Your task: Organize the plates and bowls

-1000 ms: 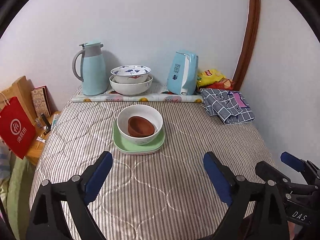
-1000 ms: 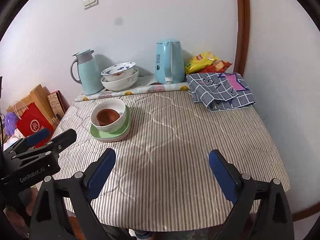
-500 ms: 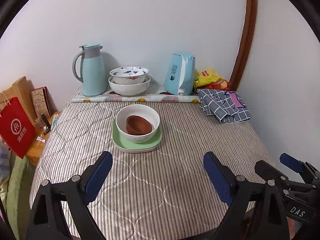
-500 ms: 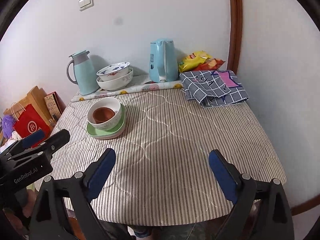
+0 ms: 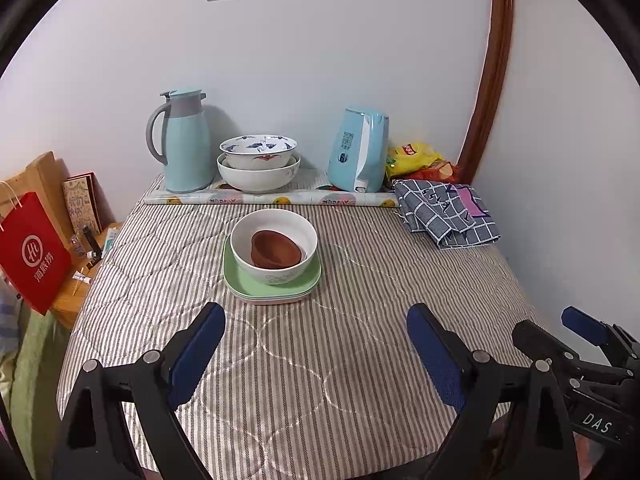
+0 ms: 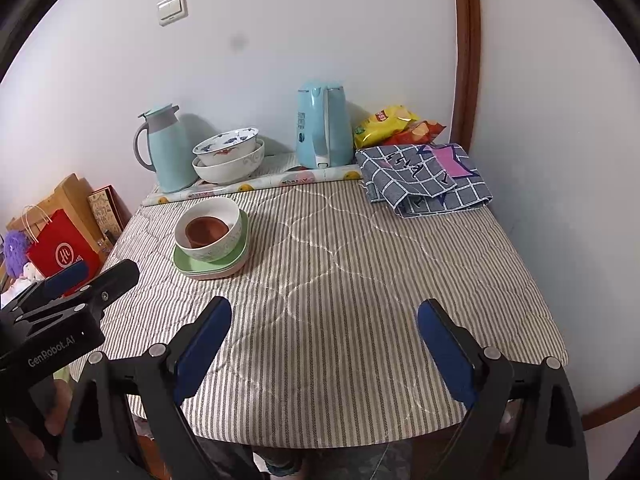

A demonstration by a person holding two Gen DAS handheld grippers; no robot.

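A small brown bowl [image 5: 276,249] lies tilted inside a white bowl [image 5: 276,274], which stands on stacked green and pink plates [image 5: 310,286] in the table's middle; the stack also shows in the right wrist view [image 6: 210,266]. Two more bowls [image 5: 258,170] are stacked at the back by the wall. My left gripper [image 5: 316,344] is open and empty, held back near the table's front edge. My right gripper [image 6: 324,338] is open and empty, also near the front edge, to the right of the left one.
A light blue thermos jug [image 5: 184,144] and a blue kettle [image 5: 360,152] stand at the back. Snack bags [image 5: 416,156] and a folded checked cloth [image 5: 444,212] lie back right. A red paper bag [image 5: 32,252] stands left of the striped table [image 5: 320,360].
Both grippers have drawn back from the table and a little upward, so the stack looks smaller and farther. Nothing on the table has moved. Both stay open.
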